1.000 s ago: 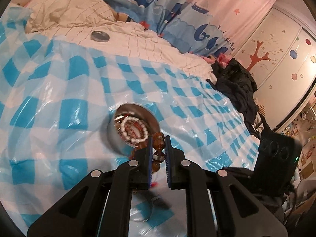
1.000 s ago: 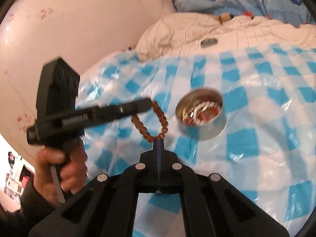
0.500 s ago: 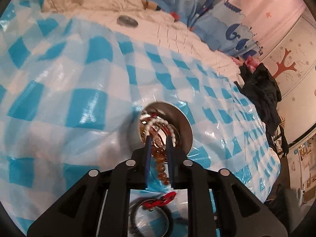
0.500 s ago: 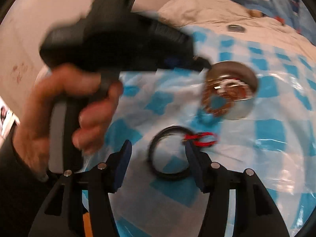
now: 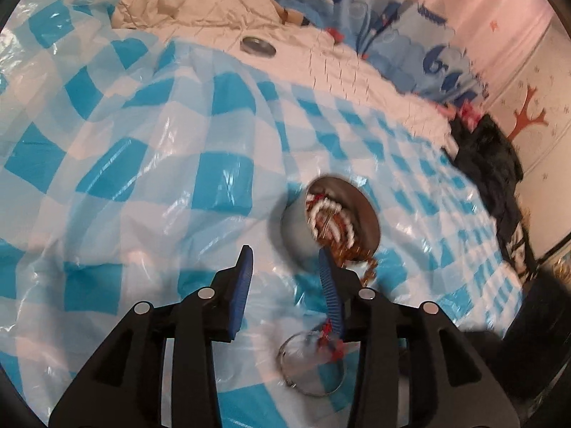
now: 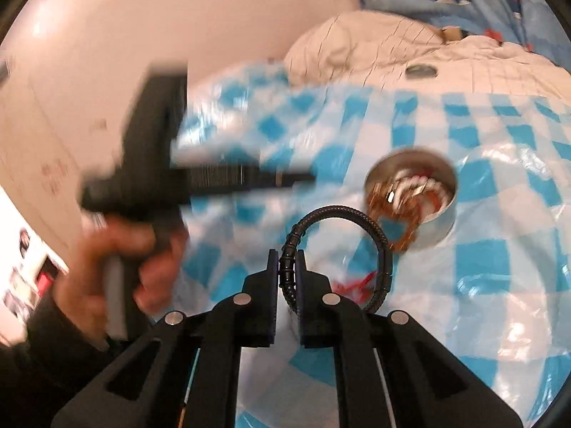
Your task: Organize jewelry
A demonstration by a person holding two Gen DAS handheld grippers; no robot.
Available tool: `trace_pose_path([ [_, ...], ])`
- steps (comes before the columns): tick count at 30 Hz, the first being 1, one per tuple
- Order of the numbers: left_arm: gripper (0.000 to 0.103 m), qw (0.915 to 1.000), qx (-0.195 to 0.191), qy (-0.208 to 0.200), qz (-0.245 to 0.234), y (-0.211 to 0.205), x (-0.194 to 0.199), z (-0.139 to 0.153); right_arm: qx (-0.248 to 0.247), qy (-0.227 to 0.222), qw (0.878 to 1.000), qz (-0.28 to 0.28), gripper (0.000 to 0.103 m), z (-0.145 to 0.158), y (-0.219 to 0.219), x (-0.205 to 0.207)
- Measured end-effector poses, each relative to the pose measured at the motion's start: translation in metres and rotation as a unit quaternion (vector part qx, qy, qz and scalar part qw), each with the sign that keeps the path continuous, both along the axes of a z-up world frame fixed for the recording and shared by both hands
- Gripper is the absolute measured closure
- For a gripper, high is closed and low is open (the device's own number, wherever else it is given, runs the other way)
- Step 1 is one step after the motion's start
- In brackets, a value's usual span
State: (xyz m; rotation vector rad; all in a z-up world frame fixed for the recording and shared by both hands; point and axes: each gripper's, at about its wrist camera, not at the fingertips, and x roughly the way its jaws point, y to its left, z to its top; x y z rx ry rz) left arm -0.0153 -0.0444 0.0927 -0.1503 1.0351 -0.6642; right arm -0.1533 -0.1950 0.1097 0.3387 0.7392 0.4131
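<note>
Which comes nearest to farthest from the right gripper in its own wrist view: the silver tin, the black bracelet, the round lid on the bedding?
1. black bracelet: clamped in the right gripper, looping up to the right.
2. silver tin: ahead and right on the checkered sheet, jewelry inside.
3. round lid: far back on the cream bedding.

Bed (image 5: 374, 82) under a blue-checked plastic sheet (image 5: 142, 178), round metal tin (image 5: 296, 228) of jewelry on it, tin lid (image 5: 257, 47) on the cream duvet (image 5: 214, 10) beyond
</note>
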Motion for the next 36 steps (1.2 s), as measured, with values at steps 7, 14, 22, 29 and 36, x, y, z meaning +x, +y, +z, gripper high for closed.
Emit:
trace_pose_path([
  [7, 0.061, 0.9931, 0.094, 0.007, -0.071, -0.033, -0.019, -0.029, -0.05, -0.031, 0.998, -0.034, 0.093, 0.033, -0.017, 0.05],
  [14, 0.06, 0.9764, 0.176, -0.021, -0.124, -0.059, -0.039, -0.052, -0.107, 0.002, 0.99, -0.097, 0.065, 0.01, -0.034, 0.08],
  [22, 0.074, 0.9705, 0.19, -0.034, -0.144, -0.057, -0.054, -0.053, -0.029, 0.118, 0.988, -0.098, 0.065, -0.045, -0.051, 0.058],
  [29, 0.075, 0.9713, 0.185, -0.032, -0.147, -0.05, -0.057, -0.054, 0.053, 0.127, 0.988, -0.071, 0.091, -0.054, -0.046, 0.071],
  [36, 0.098, 0.9749, 0.164, -0.03, -0.147, -0.042, -0.055, -0.051, 0.051, 0.05, 0.992, -0.107, 0.091, -0.007, -0.056, 0.081],
])
